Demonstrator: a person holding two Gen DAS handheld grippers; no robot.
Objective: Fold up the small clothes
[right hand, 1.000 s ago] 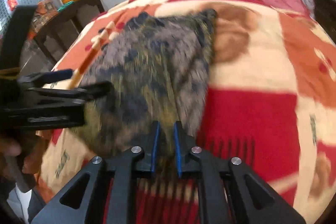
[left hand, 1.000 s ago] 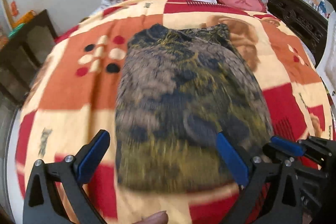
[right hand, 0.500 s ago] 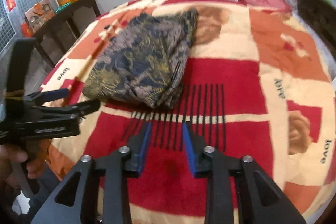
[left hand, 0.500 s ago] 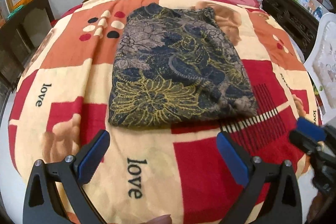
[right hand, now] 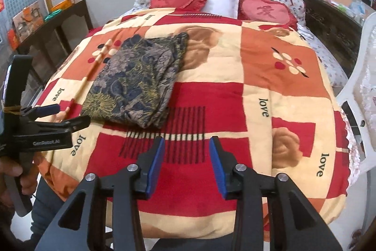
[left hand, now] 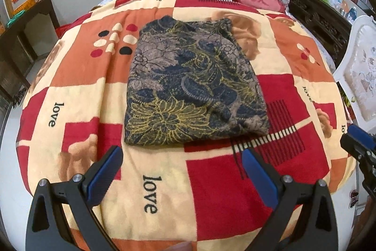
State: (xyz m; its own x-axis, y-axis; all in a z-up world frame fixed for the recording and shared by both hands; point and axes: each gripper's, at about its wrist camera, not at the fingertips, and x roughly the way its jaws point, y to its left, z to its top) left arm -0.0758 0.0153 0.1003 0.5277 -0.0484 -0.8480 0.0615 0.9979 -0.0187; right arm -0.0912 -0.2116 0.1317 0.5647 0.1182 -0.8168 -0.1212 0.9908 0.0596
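1. Black left gripper (left hand: 181, 166) hangs over the blanket's (left hand: 164, 180) near edge, jaws wide apart, nothing between them.
2. Folded floral garment (left hand: 192, 91) lies flat on the blanket, toward the bed's left half, beyond both grippers, touched by neither.
3. Right gripper (right hand: 186, 157) hovers over a red patch, jaws opening, nothing between them.

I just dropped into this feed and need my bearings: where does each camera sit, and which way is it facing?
Left wrist: on the left gripper, angled down at the folded garment on the blanket; jaws open, empty; right gripper's tip at the right edge.
Right wrist: on the right gripper, angled down at the blanket, jaws opening, empty; left gripper and the person's hand show.
Shared: garment, blanket, heart pillows.
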